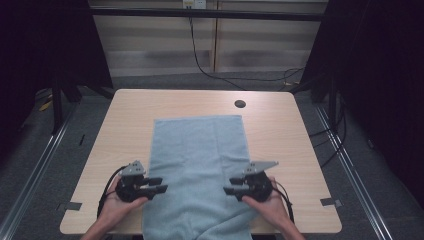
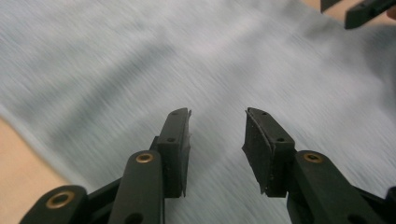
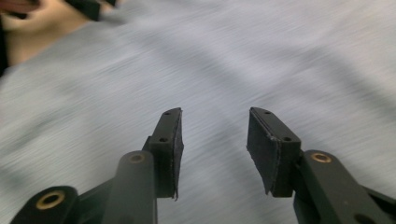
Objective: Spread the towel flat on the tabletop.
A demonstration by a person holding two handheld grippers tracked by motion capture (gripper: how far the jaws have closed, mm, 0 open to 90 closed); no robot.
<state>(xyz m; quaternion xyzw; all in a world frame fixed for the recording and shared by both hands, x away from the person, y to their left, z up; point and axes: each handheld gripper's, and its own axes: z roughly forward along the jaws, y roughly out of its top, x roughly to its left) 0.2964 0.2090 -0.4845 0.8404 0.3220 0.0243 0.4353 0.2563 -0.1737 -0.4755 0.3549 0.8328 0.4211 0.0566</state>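
High view: both jaws parted over towel (image 1: 200, 165).

a pale blue-grey towel (image 1: 200, 165), plain and without pattern, is laid on a table (image 1: 135, 110) of light wood grain in a warm beige. the left gripper (image 1: 157, 185) and the right gripper (image 1: 231, 186) are seen in black, each topped by a grey plate, with brass-coloured rivets shown in the gripper views. a dark round hole (image 1: 240, 104) is set in the tabletop.
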